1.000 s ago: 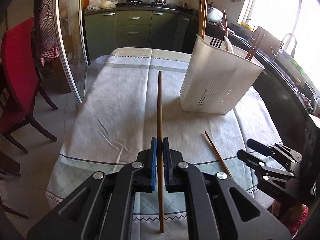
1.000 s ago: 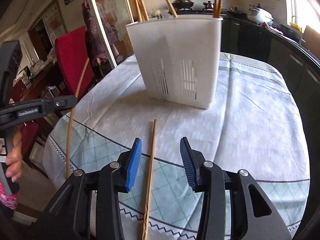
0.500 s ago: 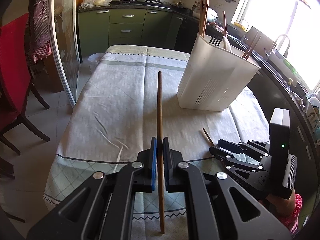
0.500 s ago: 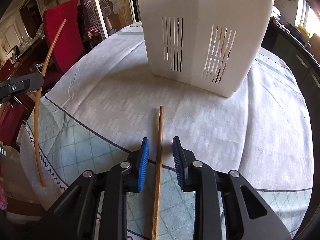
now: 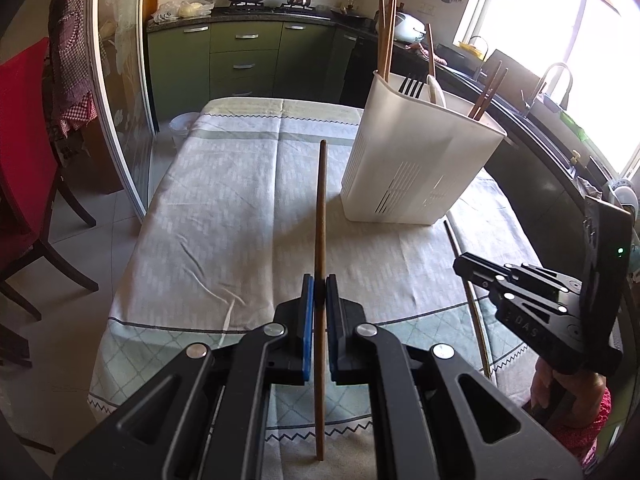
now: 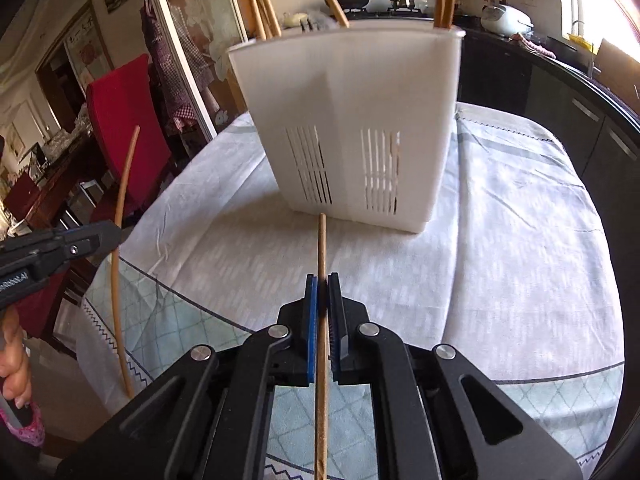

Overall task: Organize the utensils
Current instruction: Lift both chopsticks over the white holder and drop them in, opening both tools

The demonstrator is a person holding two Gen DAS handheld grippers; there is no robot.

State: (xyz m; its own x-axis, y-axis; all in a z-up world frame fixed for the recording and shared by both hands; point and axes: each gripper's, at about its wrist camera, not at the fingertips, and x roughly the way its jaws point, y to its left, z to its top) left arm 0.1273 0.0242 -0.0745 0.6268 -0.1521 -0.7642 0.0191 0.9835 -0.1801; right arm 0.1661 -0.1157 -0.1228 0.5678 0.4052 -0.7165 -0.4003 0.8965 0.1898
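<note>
My left gripper (image 5: 319,300) is shut on a brown chopstick (image 5: 321,216) and holds it above the table, pointing towards the far end. My right gripper (image 6: 322,300) is shut on a second chopstick (image 6: 321,248), lifted off the cloth and aimed at the white utensil holder (image 6: 360,120). The holder (image 5: 420,160) stands on the tablecloth and holds several chopsticks, a fork and a spoon. In the left wrist view the right gripper (image 5: 464,268) sits at the right with its chopstick (image 5: 474,312). In the right wrist view the left gripper (image 6: 114,236) is at the left with its chopstick (image 6: 118,240).
The table (image 5: 224,200) has a white and pale green patterned cloth. A red chair (image 5: 24,152) stands left of it beside a glass sliding door (image 5: 116,80). Green kitchen cabinets (image 5: 240,60) lie beyond, and a dark counter with a sink (image 5: 552,120) runs along the right.
My right gripper came down over the chopstick on the cloth, shut on it and lifted it off the table. My left gripper kept its chopstick and moved little.
</note>
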